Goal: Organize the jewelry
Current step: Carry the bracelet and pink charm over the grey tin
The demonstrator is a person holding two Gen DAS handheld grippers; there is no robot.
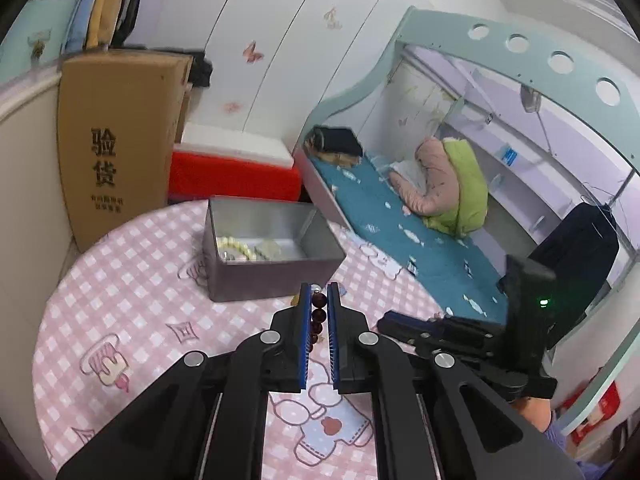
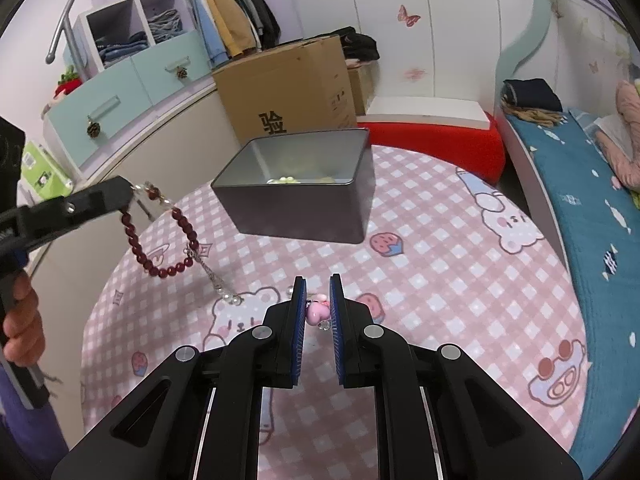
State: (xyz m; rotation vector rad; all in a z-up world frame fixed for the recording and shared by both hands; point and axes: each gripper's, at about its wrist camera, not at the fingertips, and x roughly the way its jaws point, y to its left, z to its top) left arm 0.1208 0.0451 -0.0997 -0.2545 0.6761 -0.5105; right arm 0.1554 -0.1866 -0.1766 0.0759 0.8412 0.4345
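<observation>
My left gripper (image 1: pixel 319 294) is shut on a dark red bead bracelet (image 1: pixel 319 314). In the right wrist view the left gripper (image 2: pixel 130 191) holds the bracelet (image 2: pixel 160 240) hanging above the table, left of the grey metal tin (image 2: pixel 304 216). The tin (image 1: pixel 276 268) is open and holds pale bead jewelry (image 1: pixel 240 248). My right gripper (image 2: pixel 318 286) is shut on a small pink charm (image 2: pixel 318 312) low over the round table (image 2: pixel 440 280). The right gripper also shows in the left wrist view (image 1: pixel 384 322).
A cardboard box (image 2: pixel 288 92) and a red cushion (image 2: pixel 436 136) stand behind the table. A bed with a blue sheet (image 2: pixel 592 208) runs along the right. Drawers and hanging clothes (image 2: pixel 224 12) are at the back left.
</observation>
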